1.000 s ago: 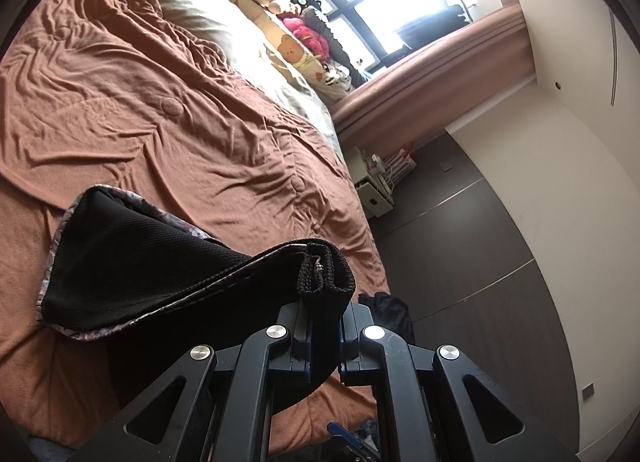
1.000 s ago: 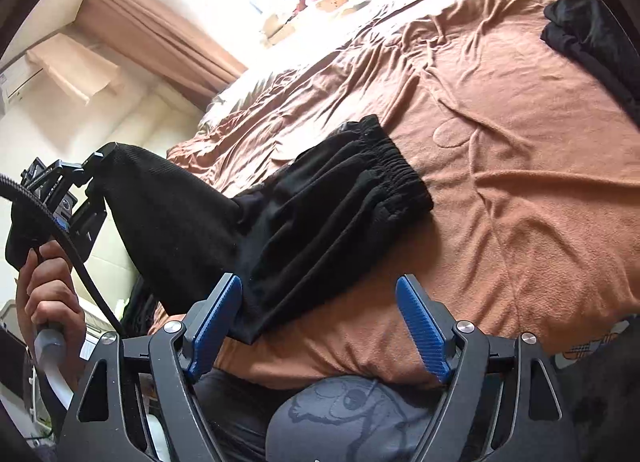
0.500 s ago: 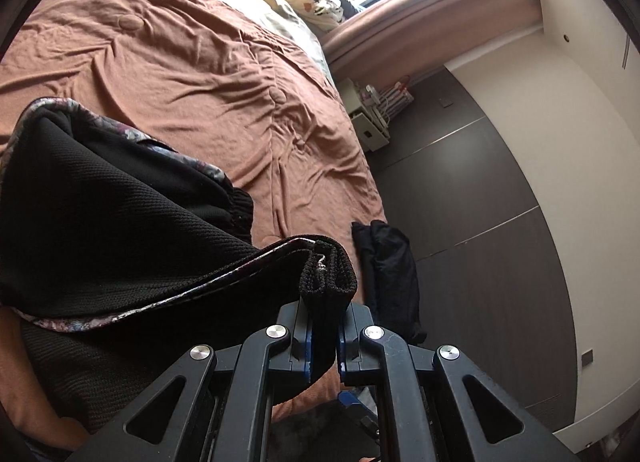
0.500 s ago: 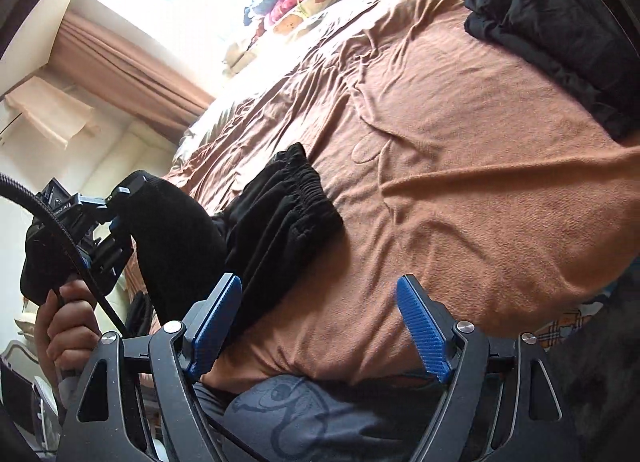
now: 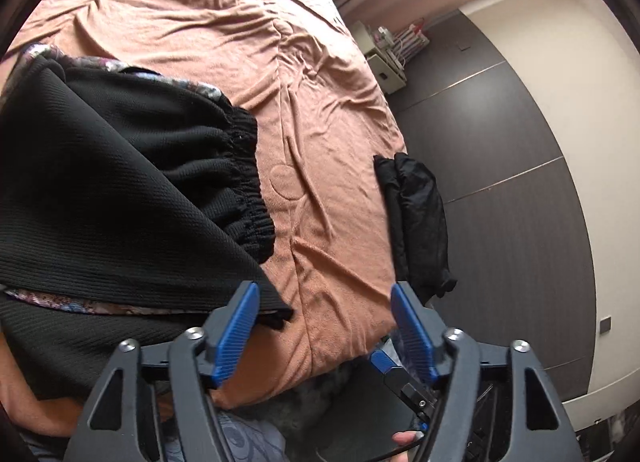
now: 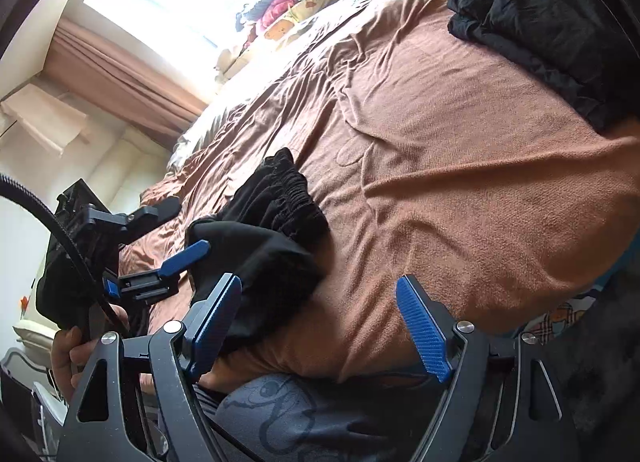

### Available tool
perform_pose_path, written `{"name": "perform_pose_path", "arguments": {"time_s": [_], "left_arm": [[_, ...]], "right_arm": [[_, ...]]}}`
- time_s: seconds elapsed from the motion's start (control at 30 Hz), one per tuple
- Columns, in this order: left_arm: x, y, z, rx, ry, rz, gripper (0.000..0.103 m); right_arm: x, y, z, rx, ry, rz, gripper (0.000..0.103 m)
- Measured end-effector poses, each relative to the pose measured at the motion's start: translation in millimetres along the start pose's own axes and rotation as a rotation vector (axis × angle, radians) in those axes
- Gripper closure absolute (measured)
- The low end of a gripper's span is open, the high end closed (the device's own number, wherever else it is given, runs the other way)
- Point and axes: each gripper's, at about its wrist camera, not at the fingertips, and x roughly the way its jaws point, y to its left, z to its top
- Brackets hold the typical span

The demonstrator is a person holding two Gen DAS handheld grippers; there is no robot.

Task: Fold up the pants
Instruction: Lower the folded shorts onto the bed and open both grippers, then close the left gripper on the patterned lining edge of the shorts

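Black pants [image 5: 120, 190] spill past the frame's left edge, folded shape unclear.

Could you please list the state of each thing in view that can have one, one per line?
Black pants: folded over, lying on the bed, released.
Left gripper: jaws opening, nothing between the pads.
Right gripper: open, holding nothing.
Second dark garment: folded, lying at the bed's edge.
Bedspread: spread over the bed, wrinkled.
Curtain: drawn aside from the bright window.

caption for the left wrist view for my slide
Left gripper opening beside folded black pants on a brown blanket.
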Motion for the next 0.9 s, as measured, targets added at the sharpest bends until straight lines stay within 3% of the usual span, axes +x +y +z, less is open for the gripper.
{"name": "perform_pose_path", "arguments": {"time_s": [0.03,0.27,0.57,0.9], "left_arm": [[-6.9,0.4,1.6,0.008,-0.018,0.009,0.019],[-57.2,17.2,19.6,0.039,-0.106,0.089,0.018],[-113.0,76.4,31.9,-0.005,-0.161,0.174,0.018],[-126.7,154.0,28.8,-0.088,-0.156,0.222,0.021]], "right_arm": [[0.9,1.6,0.1,-0.002,0.000,0.005,0.024],[11.8,16.3,-0.3,-0.041,0.010,0.016,0.024],[27.7,30.3,-5.6,-0.076,0.045,-0.011,0.024],[53.2,37.0,-6.3,-0.100,0.093,-0.041,0.024]]}}
